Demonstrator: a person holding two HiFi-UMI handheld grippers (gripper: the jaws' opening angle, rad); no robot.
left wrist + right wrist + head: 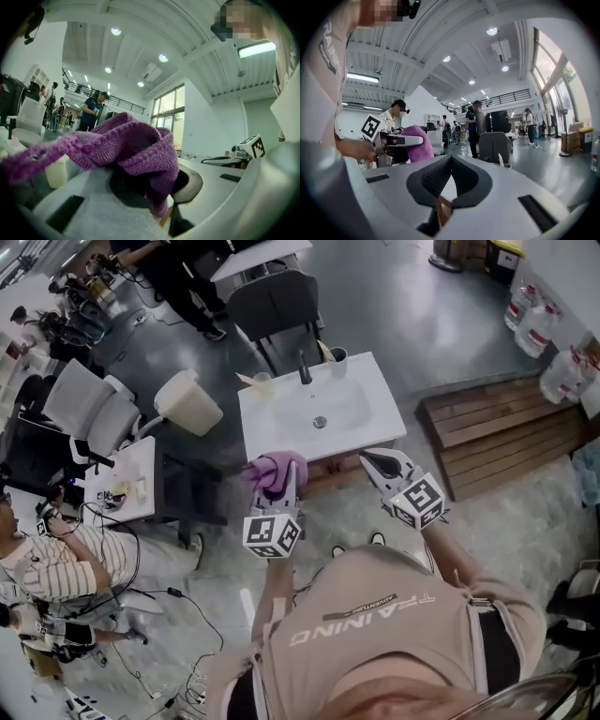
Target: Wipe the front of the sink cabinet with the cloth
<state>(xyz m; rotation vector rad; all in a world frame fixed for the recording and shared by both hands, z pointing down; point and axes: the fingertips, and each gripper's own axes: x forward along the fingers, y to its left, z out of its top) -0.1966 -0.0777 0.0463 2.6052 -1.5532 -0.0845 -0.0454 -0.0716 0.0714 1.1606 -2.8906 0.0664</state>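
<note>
Currently we hold the purple cloth point(126, 145) bunched in the left hand-held gripper point(275, 488), jaws clamped on it, folds draping over both. In the head view it sits at the front edge of the white sink cabinet point(267, 423), toward its left corner. We note the right hand-held gripper point(449, 180) has jaws drawn together with nothing between, near the cabinet's right front corner.

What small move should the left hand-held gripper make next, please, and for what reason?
Probably lower the left hand-held gripper a little and press the cloth flat against the cabinet front. The gripper is shut on the purple cloth and holds it near the front edge of the sink, above the cabinet front. The cloth does not seem to touch it yet.
</note>
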